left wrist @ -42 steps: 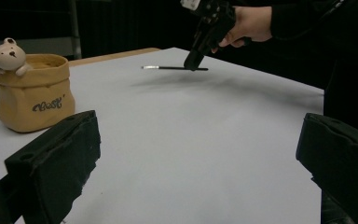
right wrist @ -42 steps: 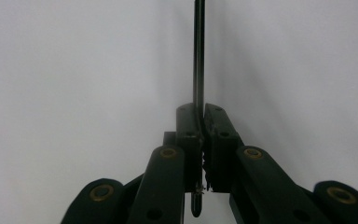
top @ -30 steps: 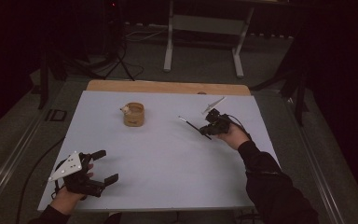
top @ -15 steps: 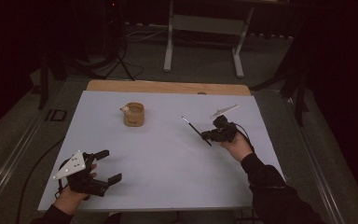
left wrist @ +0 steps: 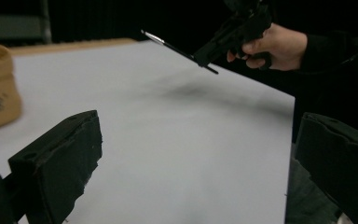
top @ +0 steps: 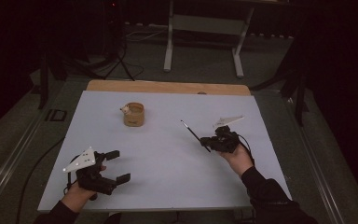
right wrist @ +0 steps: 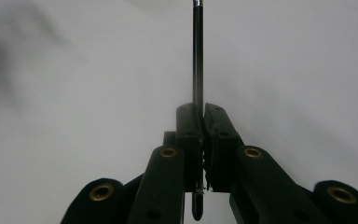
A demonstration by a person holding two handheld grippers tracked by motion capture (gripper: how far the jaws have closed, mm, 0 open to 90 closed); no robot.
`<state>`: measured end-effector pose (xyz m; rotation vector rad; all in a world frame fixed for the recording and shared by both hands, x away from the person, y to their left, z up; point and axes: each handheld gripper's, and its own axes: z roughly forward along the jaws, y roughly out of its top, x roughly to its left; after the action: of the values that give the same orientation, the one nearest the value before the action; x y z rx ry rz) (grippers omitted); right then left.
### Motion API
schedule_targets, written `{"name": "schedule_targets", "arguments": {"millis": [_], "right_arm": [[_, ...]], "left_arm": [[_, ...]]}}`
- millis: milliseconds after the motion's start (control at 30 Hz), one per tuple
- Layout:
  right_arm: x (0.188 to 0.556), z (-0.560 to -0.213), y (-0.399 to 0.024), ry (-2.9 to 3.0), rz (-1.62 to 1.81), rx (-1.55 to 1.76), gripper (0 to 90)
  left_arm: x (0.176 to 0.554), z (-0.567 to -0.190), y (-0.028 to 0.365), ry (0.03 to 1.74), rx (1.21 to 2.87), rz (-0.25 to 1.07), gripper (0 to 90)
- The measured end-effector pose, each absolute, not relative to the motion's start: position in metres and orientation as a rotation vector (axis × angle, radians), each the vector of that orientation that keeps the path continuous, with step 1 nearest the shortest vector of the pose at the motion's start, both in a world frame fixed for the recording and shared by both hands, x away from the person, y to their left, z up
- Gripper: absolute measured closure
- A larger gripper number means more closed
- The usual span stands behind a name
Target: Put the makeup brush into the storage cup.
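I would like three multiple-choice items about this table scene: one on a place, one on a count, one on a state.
1. Where does the tan cup stand on the white table?
A. left of middle, toward the far edge
B. at the near right corner
C. under the right gripper

2. How many cups stand on the table?
A. three
B. one
C. two

3. How are the jaws of the right gripper?
A. wide open
B. open around the cup
C. shut on the thin black stick

Key: 1 A, the high view shows the cup far and left of middle; 2 B, one cup is there; 3 C, the right gripper view shows both pads pressed on the stick, while the left gripper is open.
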<state>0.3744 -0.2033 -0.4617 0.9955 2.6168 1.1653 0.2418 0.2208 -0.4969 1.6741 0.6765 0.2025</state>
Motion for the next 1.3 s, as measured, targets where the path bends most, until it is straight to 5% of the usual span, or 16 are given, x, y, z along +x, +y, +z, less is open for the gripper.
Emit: {"name": "schedule_targets", "arguments": {"millis": [600,1300], "right_arm": [[0.344,-0.471,-0.201,2.511,1.307,0.999,85.6],[0.336,-0.466,-0.204,2.411,1.376,0.983,85.7]], "left_arm": [[0.28,-0.472,0.166,0.786,1.77,0.152,1.2],[0.317,-0.448,0.083,0.925,1.569,0.085,6.3]]}}
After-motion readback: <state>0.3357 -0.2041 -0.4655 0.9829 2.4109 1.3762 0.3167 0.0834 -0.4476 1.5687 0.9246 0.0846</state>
